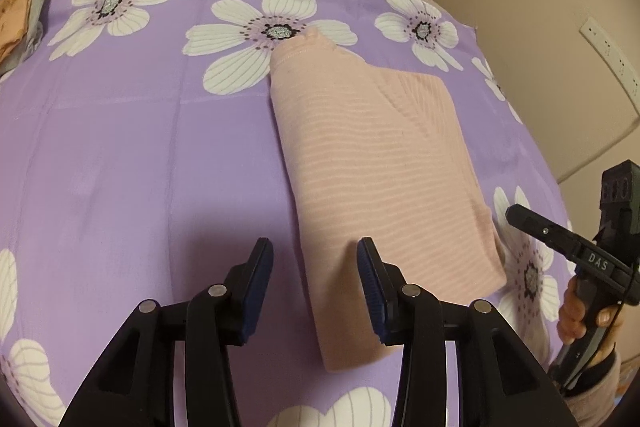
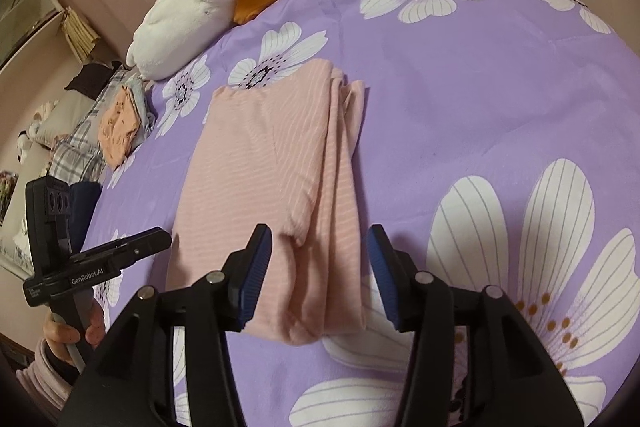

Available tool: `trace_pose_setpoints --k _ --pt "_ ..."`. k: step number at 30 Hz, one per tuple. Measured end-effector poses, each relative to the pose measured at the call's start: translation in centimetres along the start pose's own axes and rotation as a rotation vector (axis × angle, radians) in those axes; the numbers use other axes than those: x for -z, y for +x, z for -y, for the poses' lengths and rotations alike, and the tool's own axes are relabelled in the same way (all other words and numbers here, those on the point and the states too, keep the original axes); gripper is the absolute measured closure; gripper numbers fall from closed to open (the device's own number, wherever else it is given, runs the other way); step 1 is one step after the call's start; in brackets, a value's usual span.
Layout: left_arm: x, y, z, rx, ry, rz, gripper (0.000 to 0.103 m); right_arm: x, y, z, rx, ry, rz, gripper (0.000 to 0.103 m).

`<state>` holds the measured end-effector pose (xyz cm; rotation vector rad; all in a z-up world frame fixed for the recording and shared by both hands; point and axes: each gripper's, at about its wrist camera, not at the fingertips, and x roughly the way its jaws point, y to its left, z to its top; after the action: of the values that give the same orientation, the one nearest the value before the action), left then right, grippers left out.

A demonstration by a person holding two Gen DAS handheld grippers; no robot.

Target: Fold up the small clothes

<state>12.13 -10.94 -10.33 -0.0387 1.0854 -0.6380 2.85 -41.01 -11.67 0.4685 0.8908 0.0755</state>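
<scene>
While folded pink garment (image 1: 372,163) lies flat on purple floral sheet (image 1: 140,147), left gripper (image 1: 316,287) and right gripper (image 2: 320,275) hover over near edge, jaws parted, pads clear of fabric.

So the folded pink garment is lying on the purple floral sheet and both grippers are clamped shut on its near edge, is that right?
Not quite: the pink garment does lie folded on the purple floral sheet, but neither gripper is clamped. The left gripper and right gripper both stand open, pads clear of the cloth, as each wrist view shows.
</scene>
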Motion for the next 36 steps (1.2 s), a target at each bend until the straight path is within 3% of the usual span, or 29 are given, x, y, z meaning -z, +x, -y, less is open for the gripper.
trace_pose_setpoints --k 10,36 --pt "-1.5 1.4 -0.1 0.018 0.002 -0.007 0.062 -1.9 1.5 1.3 -0.021 0.036 -0.013 0.041" --pt "-3.3 4.5 -1.5 0.16 -0.101 -0.055 0.057 -4.1 6.1 2.1 -0.099 0.086 -0.075 0.039"
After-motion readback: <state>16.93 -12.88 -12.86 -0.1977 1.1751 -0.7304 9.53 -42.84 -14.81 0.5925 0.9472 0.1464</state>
